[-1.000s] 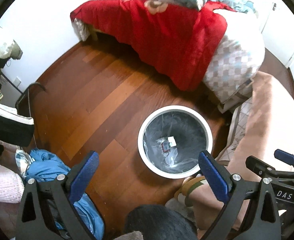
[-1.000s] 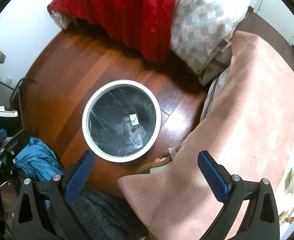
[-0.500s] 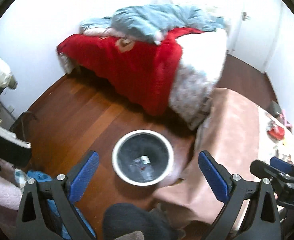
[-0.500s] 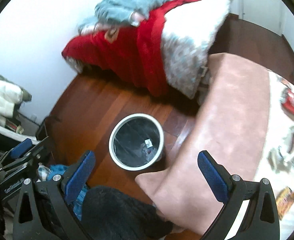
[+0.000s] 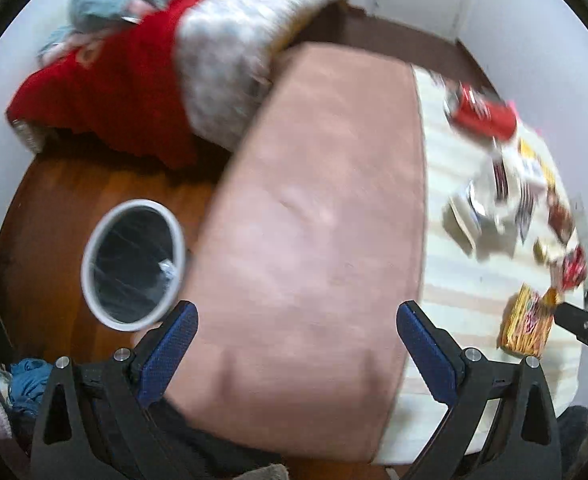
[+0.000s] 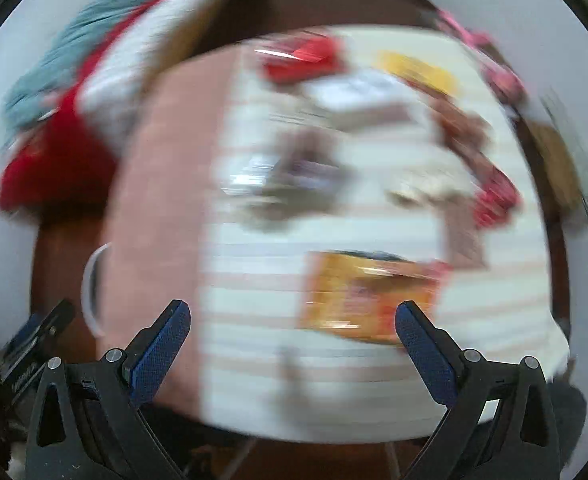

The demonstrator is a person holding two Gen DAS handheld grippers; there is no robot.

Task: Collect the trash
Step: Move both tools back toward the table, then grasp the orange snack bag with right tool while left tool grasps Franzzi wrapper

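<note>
Trash is seen scattered over the far half of a table covered by a cream striped cloth (image 5: 454,280), while the white-rimmed bin (image 5: 132,264) stands on the wood floor (image 5: 54,200) just beside the table's other end. That end is draped in a plain pink cloth (image 5: 314,200) and carries nothing.

Left gripper (image 5: 294,348) — fingers spread wide, nothing between them — is held above the pink cloth, with the bin at its left. The bin is lined with a clear bag and holds a few scraps at the bottom; it appears placed within easy reach of the table so each piece needs only a short carry.

Right gripper (image 6: 294,344) is likewise spread and empty, and is aimed at the littered end. Its view is heavily smeared by motion, so detail is poor. An orange-yellow snack packet (image 6: 366,296) lies nearest, just ahead of the right fingertip; it is judged the likely next pick, being closest to the table edge.

Further back, from the left view: a red can (image 5: 482,114) on its side, a crumpled silver wrapper (image 5: 474,204), and several small red and dark wrappers (image 5: 570,268) near the far edge. Exact count cannot be told.

Room: a bed with a red blanket (image 5: 106,92), a pale checked quilt and blue-grey bedding behind the table; white walls; blue clothing (image 5: 26,376) heaped on the floor near the bin.
</note>
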